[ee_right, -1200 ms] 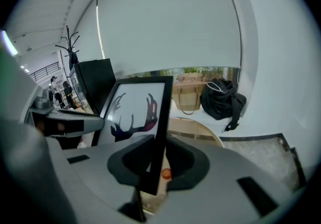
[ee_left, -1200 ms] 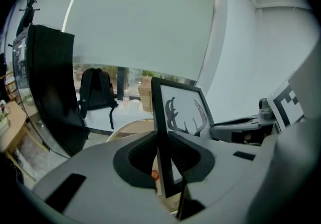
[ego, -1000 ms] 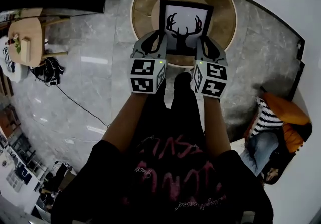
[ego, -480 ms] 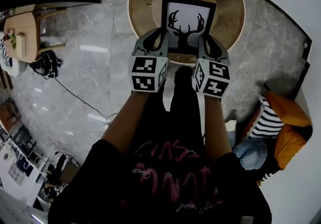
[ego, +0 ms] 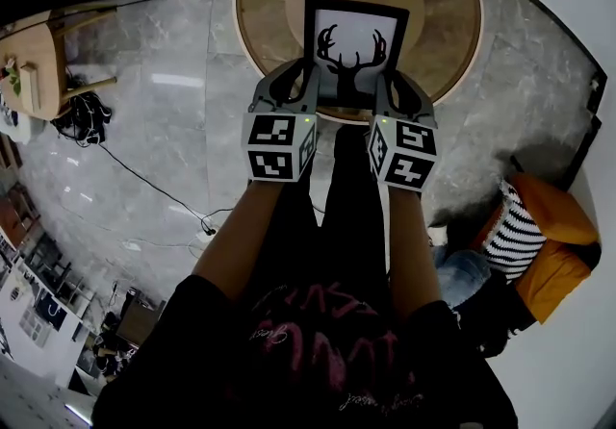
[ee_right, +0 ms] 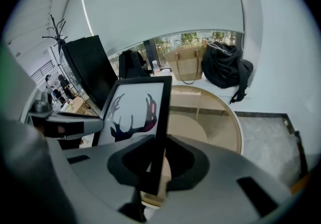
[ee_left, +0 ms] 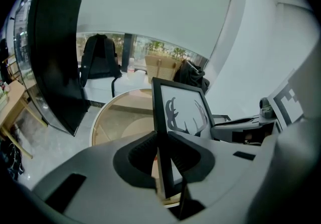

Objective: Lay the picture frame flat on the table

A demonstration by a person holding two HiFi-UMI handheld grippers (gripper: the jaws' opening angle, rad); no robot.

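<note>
Head view: we hold the picture frame (ego: 354, 52) upright over the table (ego: 265, 4), left gripper (ego: 300, 81) and right gripper (ego: 393, 86) each clamped on a side edge, long axis running up past the jaws, both hands equally near.

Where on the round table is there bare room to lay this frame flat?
The round table looks bare: free patches lie either side of the picture frame out to the rim, and beyond its top edge. It's crowded only at the near rim, where the left gripper and right gripper clamp the frame.
</note>
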